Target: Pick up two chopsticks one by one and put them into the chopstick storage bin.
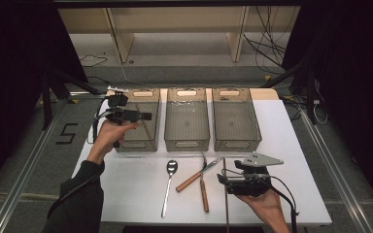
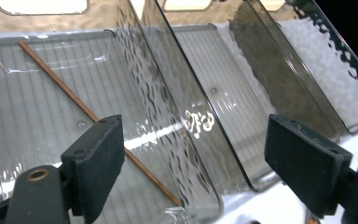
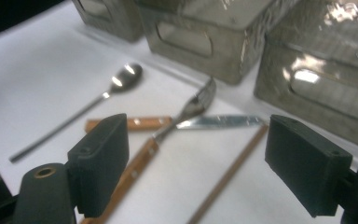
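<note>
My left gripper (image 1: 147,116) hangs over the left one of three clear grey bins (image 1: 137,144), held by a hand in a dark sleeve. In the left gripper view its jaws (image 2: 193,140) stand wide open with nothing between them, and a thin brown chopstick (image 2: 74,100) lies slantwise on the floor of that bin (image 2: 9,70). My right gripper (image 1: 226,179) rests low near the table's front right, open (image 3: 196,140) and empty. Before it lie a second chopstick (image 3: 233,168), a wooden-handled knife (image 3: 214,122) crossed by a wooden-handled fork (image 3: 196,105), and a steel spoon (image 3: 121,79).
The middle bin (image 1: 187,144) and the right bin (image 1: 237,144) stand side by side at the back of the white table (image 1: 126,194). The spoon (image 1: 170,187), knife and fork (image 1: 201,179) and chopstick (image 1: 226,199) lie in front of them. Shelving and cables are beyond the table.
</note>
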